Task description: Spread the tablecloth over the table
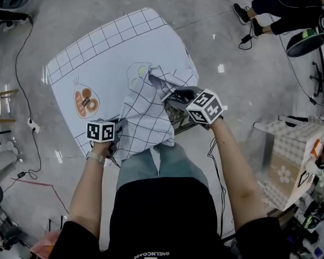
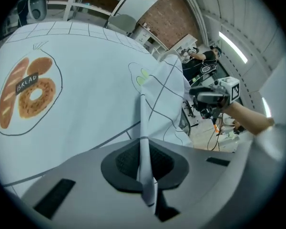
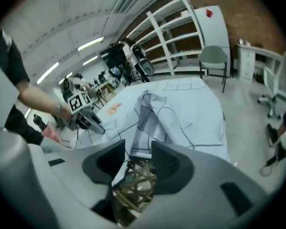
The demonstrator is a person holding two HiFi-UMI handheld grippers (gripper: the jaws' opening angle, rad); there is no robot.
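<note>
Tablecloth (image 1: 119, 53) bunched at near edge; left gripper (image 2: 144, 165) pinching fold; right gripper (image 3: 137, 157) jaws spread, cloth loose between; risk: one-sided pull skews sheet, bunch stays

Two grippers held low at the centre of the head view
The left forearm (image 1: 92, 193) and right forearm (image 1: 235, 166) rise from the bottom edge. The left gripper (image 2: 144, 163) has its jaws clamped on a tablecloth (image 2: 148, 104) fold, and the right gripper (image 3: 138, 159) has its jaws apart, pressing nothing.
</note>
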